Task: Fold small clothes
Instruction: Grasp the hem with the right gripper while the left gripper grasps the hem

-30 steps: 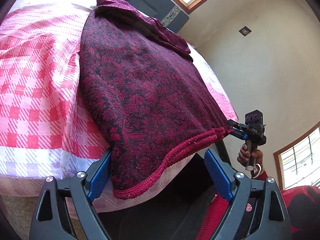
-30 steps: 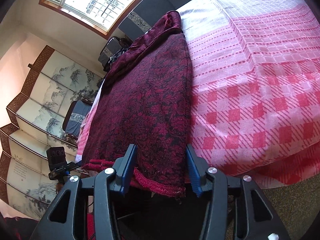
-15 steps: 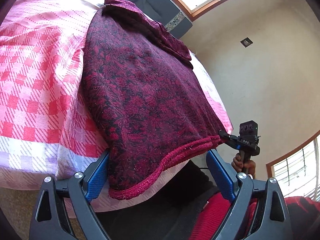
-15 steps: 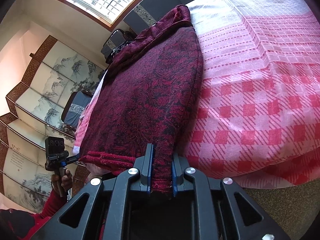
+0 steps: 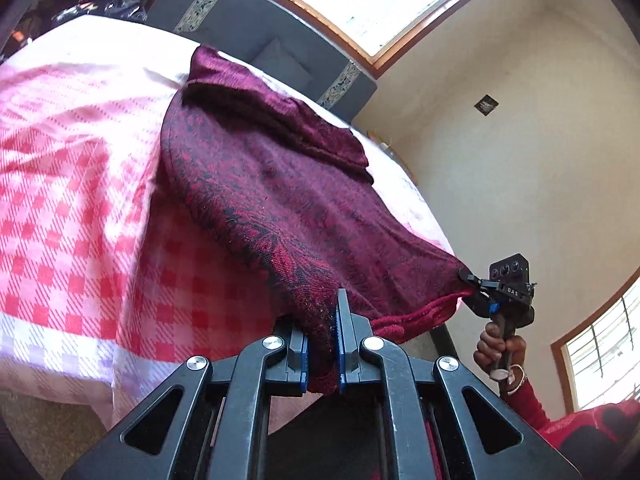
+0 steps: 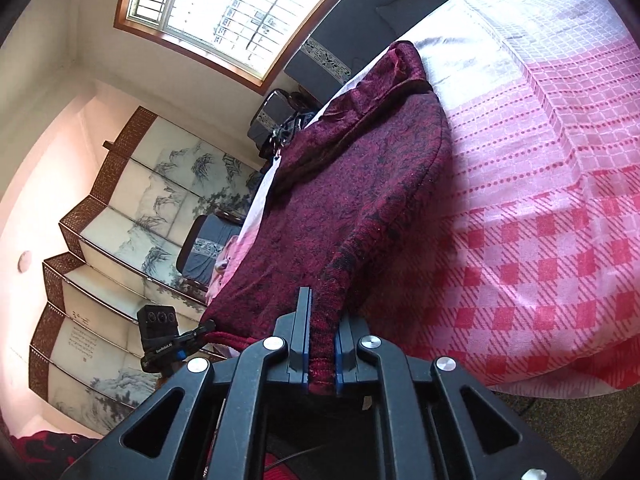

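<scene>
**You grip both hem corners of the maroon top at the foot of the bed**

Nearest you, the left tongs (image 5: 322,350) have just clamped down on one corner of the maroon top's (image 5: 288,200) ribbed hem (image 5: 416,318); along that hem, the right tongs (image 6: 322,354) have just pinched the other corner, held in your right hand (image 5: 498,354). Between them the hem hangs clear of the bed (image 5: 60,216), just off its near edge. Beyond the hem, the body of the top lies spread flat on the pink checked bedspread, its collar end farthest from you, toward the dark headboard (image 5: 256,28). By the look of it the fold has barely begun: corners secured, no crease yet made. Carrying the hem up toward the collar and any further folds remain.
</scene>
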`<state>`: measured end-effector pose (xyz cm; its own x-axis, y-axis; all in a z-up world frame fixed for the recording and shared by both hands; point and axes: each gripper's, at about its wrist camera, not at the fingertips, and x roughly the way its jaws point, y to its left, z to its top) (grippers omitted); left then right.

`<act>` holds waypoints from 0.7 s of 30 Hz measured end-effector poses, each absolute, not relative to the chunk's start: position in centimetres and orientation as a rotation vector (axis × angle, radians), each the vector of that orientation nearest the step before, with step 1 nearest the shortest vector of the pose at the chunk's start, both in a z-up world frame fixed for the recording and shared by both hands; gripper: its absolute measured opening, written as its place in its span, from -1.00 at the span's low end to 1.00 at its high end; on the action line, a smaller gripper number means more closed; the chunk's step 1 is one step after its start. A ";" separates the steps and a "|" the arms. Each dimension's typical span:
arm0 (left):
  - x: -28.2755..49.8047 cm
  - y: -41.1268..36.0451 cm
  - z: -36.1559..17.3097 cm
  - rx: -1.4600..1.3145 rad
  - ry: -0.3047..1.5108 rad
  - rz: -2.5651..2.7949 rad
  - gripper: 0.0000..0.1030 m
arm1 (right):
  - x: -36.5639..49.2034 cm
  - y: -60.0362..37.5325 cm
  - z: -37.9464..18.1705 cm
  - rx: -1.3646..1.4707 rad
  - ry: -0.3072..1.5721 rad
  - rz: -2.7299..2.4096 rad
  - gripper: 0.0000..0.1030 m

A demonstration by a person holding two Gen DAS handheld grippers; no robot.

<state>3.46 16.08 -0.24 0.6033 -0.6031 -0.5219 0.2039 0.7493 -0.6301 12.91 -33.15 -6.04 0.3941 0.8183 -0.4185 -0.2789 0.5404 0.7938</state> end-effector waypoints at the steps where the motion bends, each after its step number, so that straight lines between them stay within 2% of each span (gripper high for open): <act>1: 3.7 15.8 0.8 -0.530 0.769 -0.490 -0.81 | 13.2 -33.1 -5.3 0.702 0.892 0.784 -0.82; 5: 4.8 14.4 4.1 -0.412 0.676 -0.458 -0.81 | 14.9 -32.6 -2.2 0.677 0.833 0.801 -0.82; 11: 8.2 14.7 6.7 -0.389 0.602 -0.412 -0.81 | 18.6 -32.9 1.3 0.643 0.772 0.768 -0.82; 16: 10.3 16.3 7.8 -0.448 0.580 -0.391 -0.81 | 21.5 -33.6 3.3 0.651 0.743 0.734 -0.82; 21: 9.4 17.2 7.5 -0.479 0.580 -0.377 -0.81 | 20.5 -34.6 3.4 0.653 0.740 0.704 -0.82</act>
